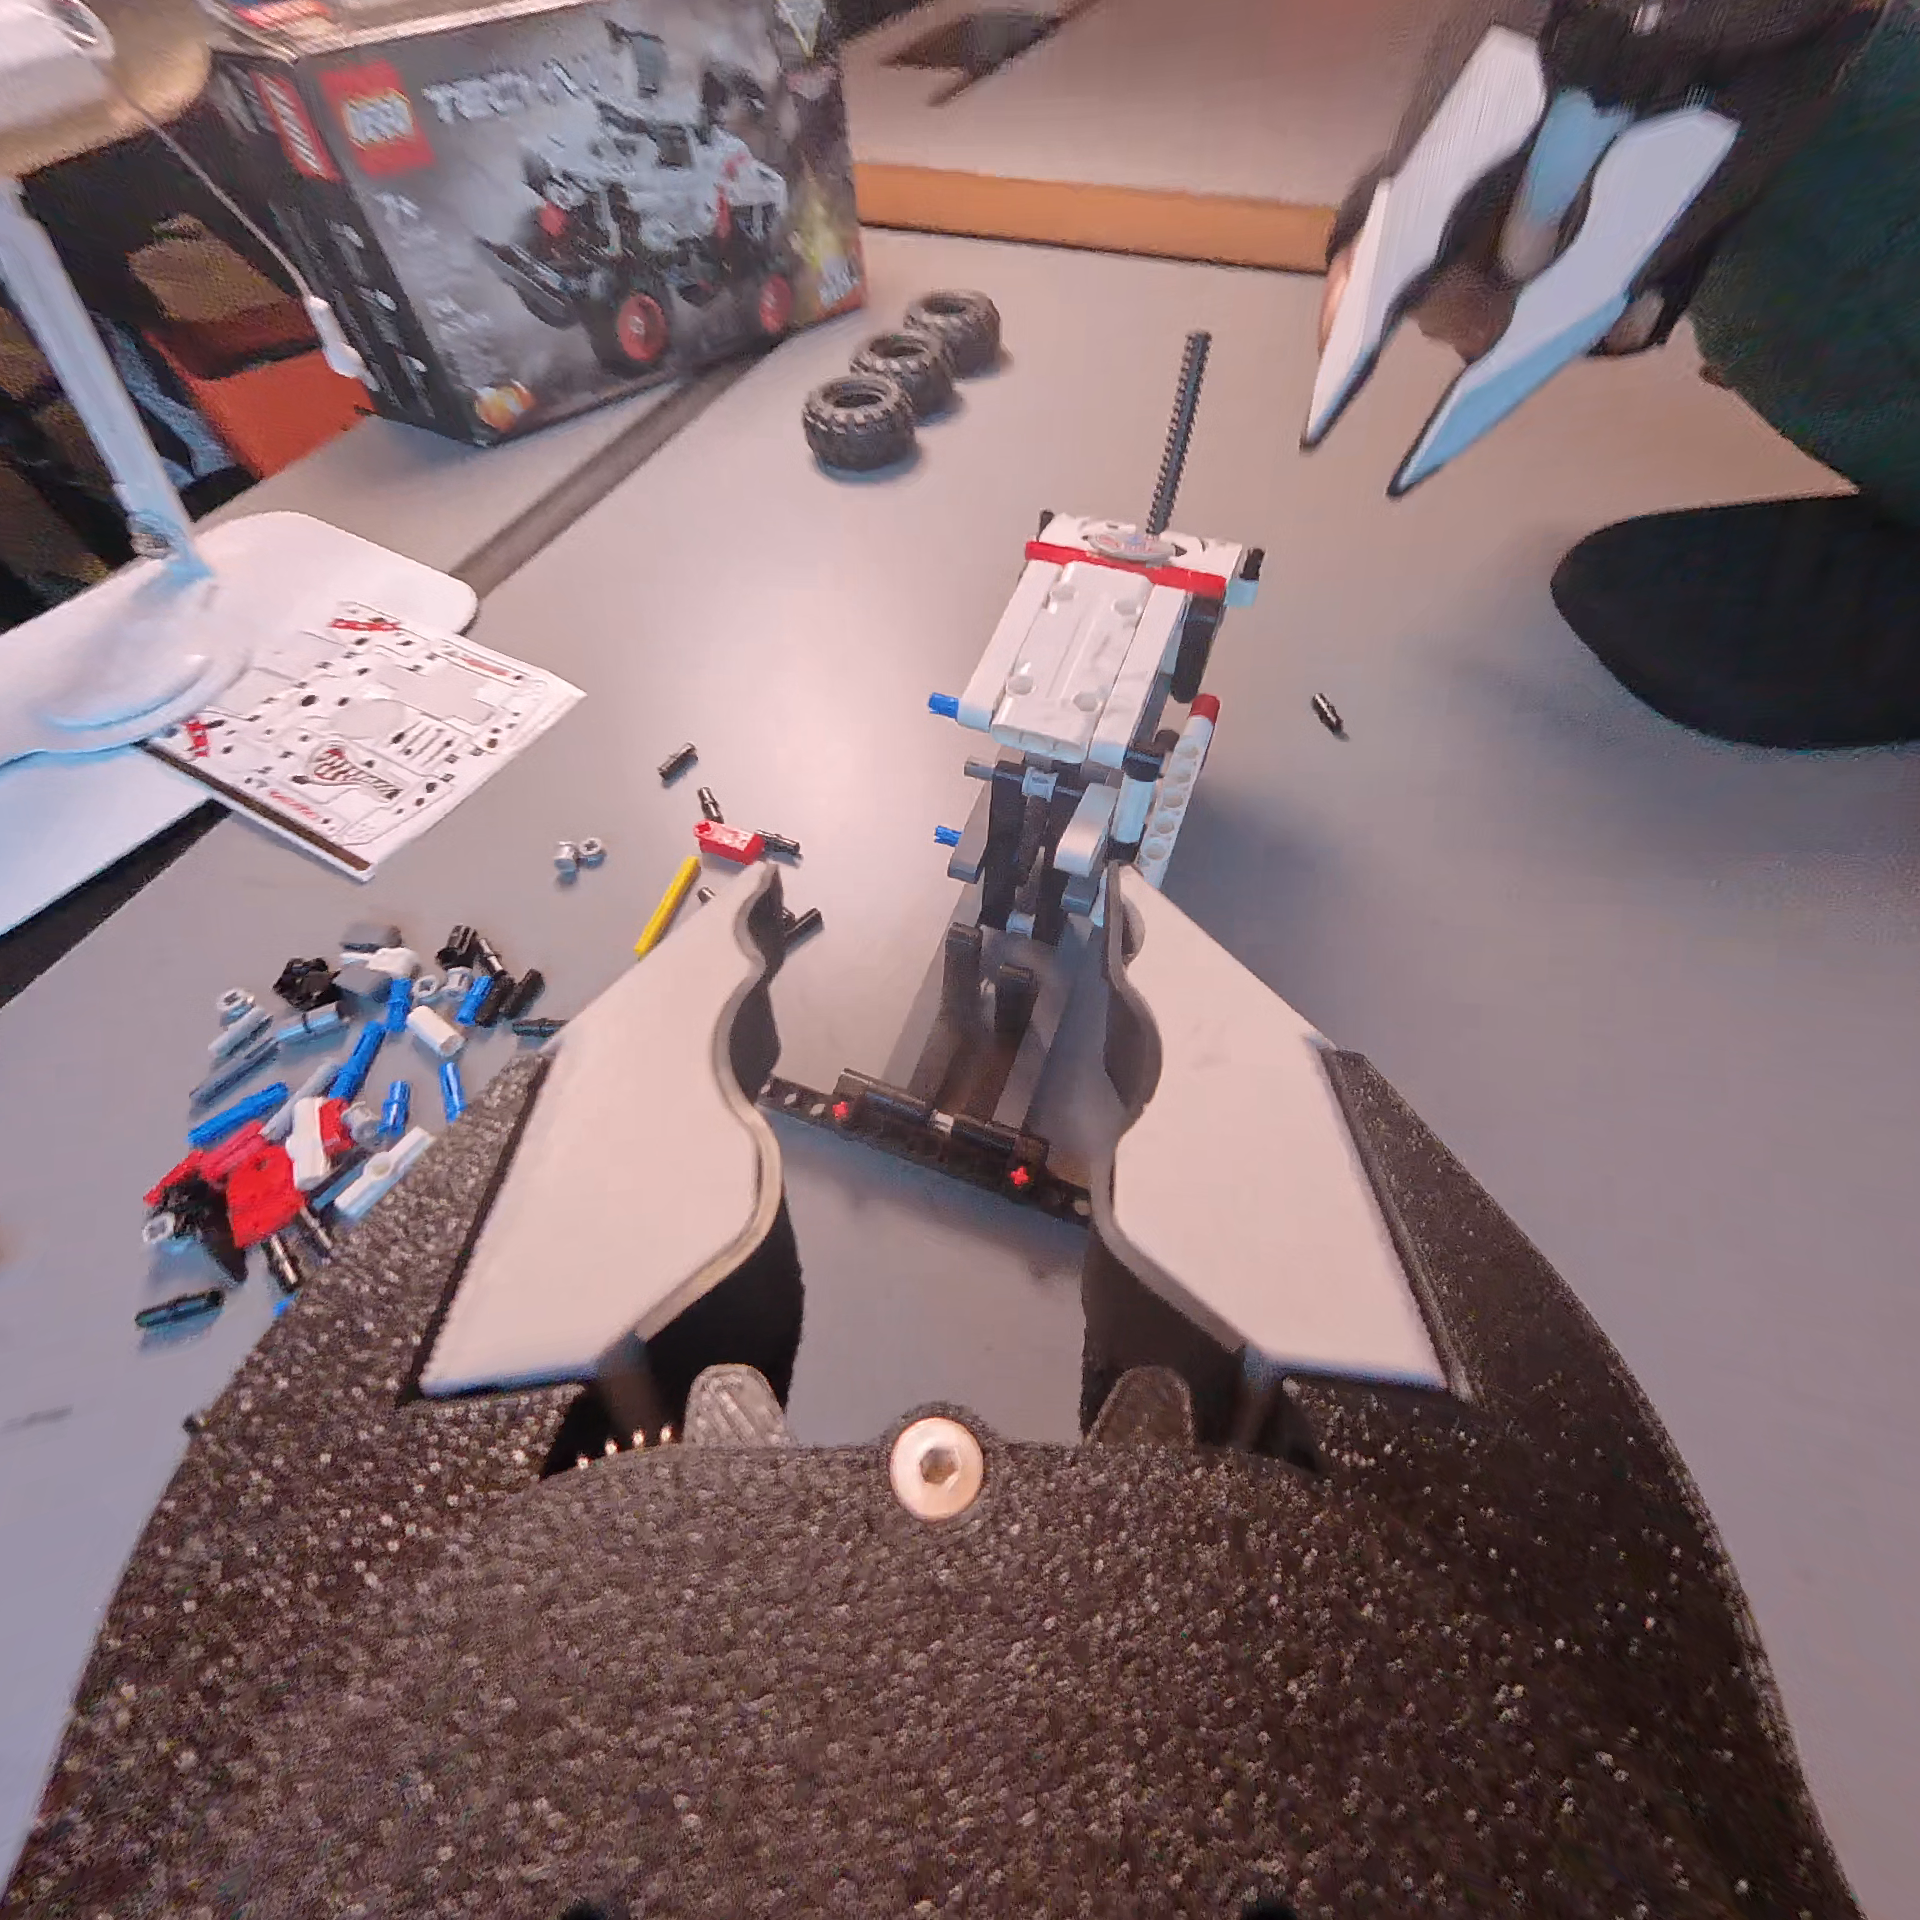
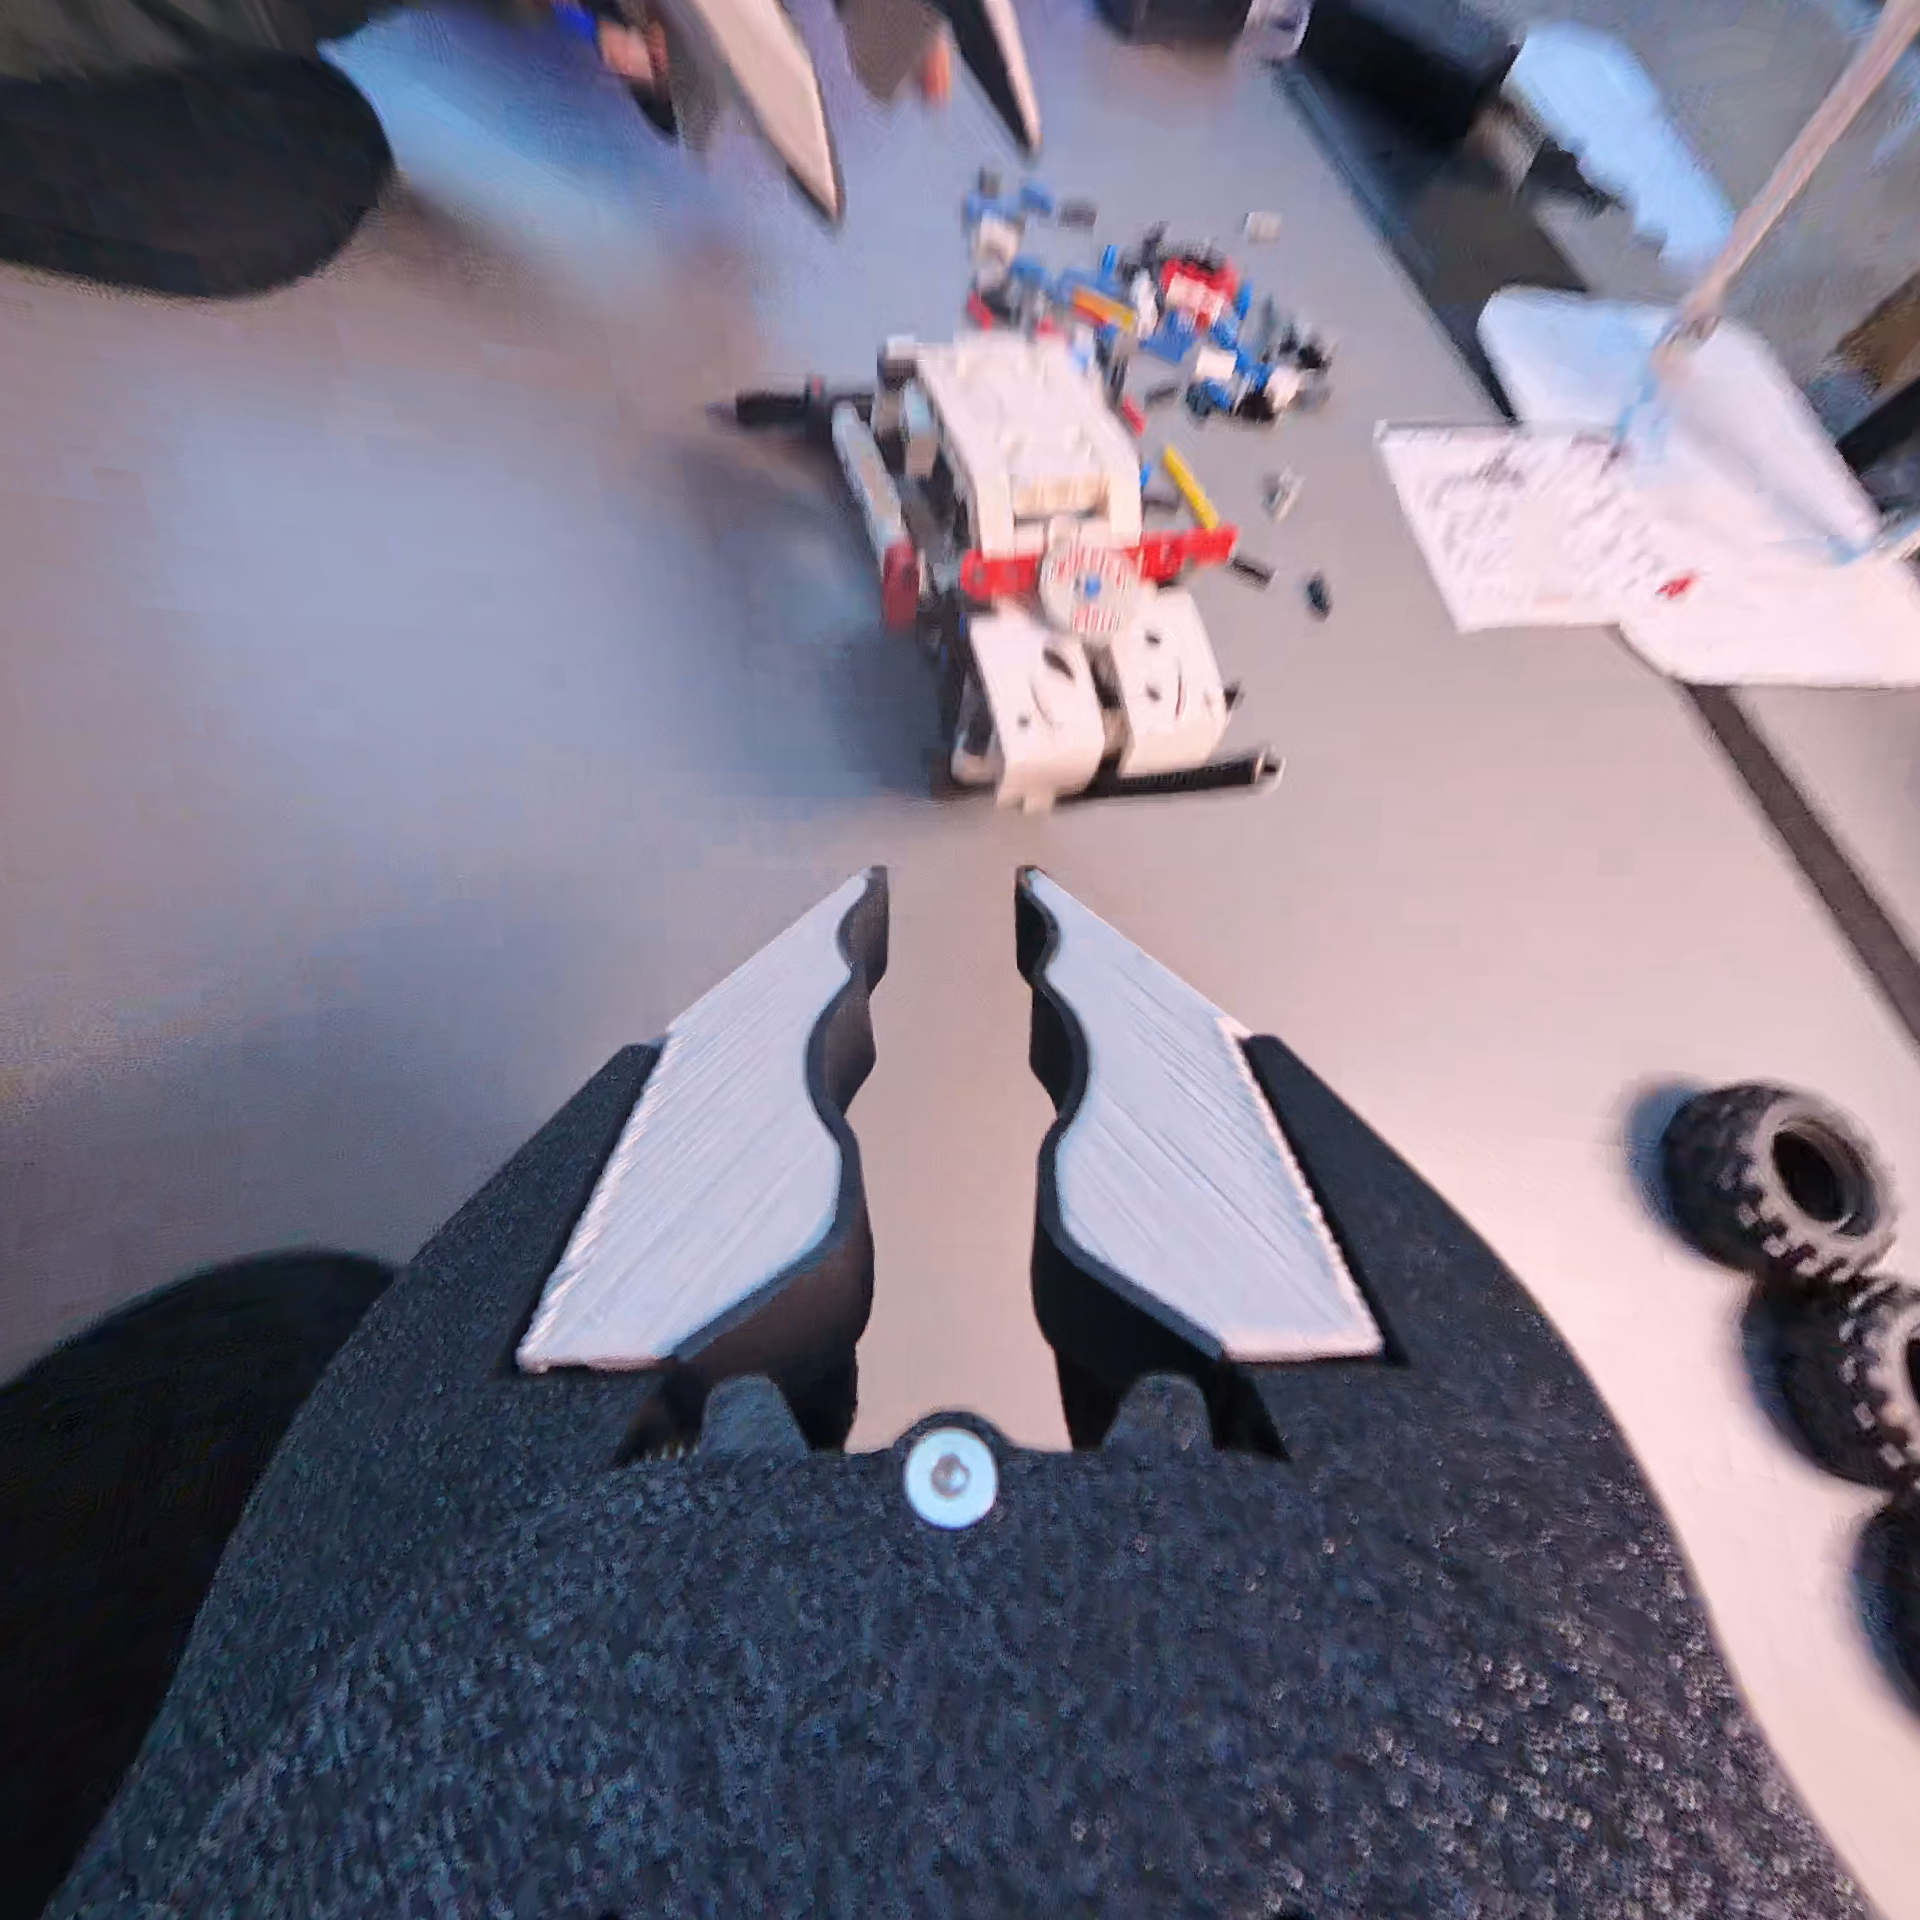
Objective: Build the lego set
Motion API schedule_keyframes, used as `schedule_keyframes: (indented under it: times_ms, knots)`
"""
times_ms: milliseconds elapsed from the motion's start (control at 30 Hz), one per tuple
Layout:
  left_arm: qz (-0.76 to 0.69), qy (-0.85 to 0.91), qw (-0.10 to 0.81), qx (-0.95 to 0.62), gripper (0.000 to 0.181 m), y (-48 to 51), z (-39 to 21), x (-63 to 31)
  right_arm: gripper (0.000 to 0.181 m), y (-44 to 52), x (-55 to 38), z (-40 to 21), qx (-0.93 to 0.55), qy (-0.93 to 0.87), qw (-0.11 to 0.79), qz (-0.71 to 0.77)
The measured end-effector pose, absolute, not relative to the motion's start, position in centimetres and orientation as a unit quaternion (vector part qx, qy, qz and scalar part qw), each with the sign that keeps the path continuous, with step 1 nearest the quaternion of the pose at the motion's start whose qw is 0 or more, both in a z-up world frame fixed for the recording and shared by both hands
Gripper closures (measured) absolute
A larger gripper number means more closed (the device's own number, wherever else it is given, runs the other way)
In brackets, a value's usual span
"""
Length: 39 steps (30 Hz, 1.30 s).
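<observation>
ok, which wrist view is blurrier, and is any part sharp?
Right wrist view: heavy motion smear over the half-built truck and tyres; its own right gripper stays crisp. Left wrist view: mostly sharp, loose parts readable; only the far gripper and box smear.

I see a white model with a red band and black frame on the grey table. My left gripper has pale grey fingers on speckled black. The loose bricks are blue, red, black, white — one yellow rod. The tyres are black with knobbly tread.
</observation>
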State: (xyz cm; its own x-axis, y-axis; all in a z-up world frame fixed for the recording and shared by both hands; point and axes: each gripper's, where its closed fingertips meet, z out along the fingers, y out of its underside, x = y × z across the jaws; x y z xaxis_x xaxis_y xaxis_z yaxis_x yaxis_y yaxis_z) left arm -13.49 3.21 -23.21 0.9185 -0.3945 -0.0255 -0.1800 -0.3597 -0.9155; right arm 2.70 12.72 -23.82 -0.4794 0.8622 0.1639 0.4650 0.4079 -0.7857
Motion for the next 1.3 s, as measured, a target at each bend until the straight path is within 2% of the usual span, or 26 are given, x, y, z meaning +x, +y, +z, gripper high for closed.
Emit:
schedule_keyframes:
  times_ms: [133, 233, 300, 433, 567, 700, 800, 1000, 1067, 1200, 1233, 1300]
  knots:
    - [-0.084, 0.131, 0.569, -0.808, 0.122, 1.5, -22.6, -13.0, 0.153, 11.8, 4.3, -29.1, -0.442, -0.811, 0.178, 0.338]
    - [-0.074, 0.127, 0.563, -0.813, 0.123, 0.7, -23.7, -12.4, 0.155, 11.1, 3.8, -31.6, -0.438, -0.832, 0.151, 0.304]
    - [-0.070, 0.129, 0.557, -0.817, 0.124, 0.6, -24.1, -12.4, 0.174, 10.6, 3.4, -31.2, -0.430, -0.831, 0.152, 0.320]
    - [-0.095, 0.117, 0.559, -0.816, 0.126, 0.7, -24.4, -12.4, 0.177, 9.7, 3.2, -31.3, -0.419, -0.831, 0.153, 0.333]
    - [-0.093, 0.112, 0.565, -0.812, 0.127, 0.8, -24.3, -12.5, 0.178, 11.9, 3.4, -30.8, -0.438, -0.818, 0.177, 0.327]
    - [-0.090, 0.085, 0.595, -0.794, 0.125, 0.8, -22.8, -13.1, 0.178, 20.5, 1.2, -27.4, -0.528, -0.717, 0.312, 0.331]
    - [-0.078, 0.068, 0.615, -0.782, 0.122, 0.9, -22.1, -13.9, 0.178, 25.0, -1.6, -26.3, -0.564, -0.671, 0.380, 0.295]
    - [-0.045, 0.040, 0.631, -0.773, 0.116, 0.9, -21.7, -15.5, 0.178, 26.4, -8.0, -29.6, -0.577, -0.700, 0.337, 0.254]
    - [-0.036, 0.037, 0.632, -0.773, 0.115, 0.9, -21.7, -15.9, 0.176, 26.6, -8.8, -31.2, -0.586, -0.712, 0.308, 0.234]
    - [-0.031, 0.038, 0.624, -0.780, 0.115, 0.9, -22.3, -16.3, 0.175, 26.5, -9.0, -31.3, -0.593, -0.706, 0.306, 0.238]
    - [-0.030, 0.040, 0.622, -0.781, 0.115, 1.0, -22.4, -16.3, 0.172, 26.6, -9.0, -31.3, -0.592, -0.705, 0.311, 0.237]
    - [-0.027, 0.045, 0.618, -0.784, 0.115, 1.2, -22.8, -16.3, 0.157, 26.4, -8.9, -30.7, -0.583, -0.703, 0.325, 0.247]
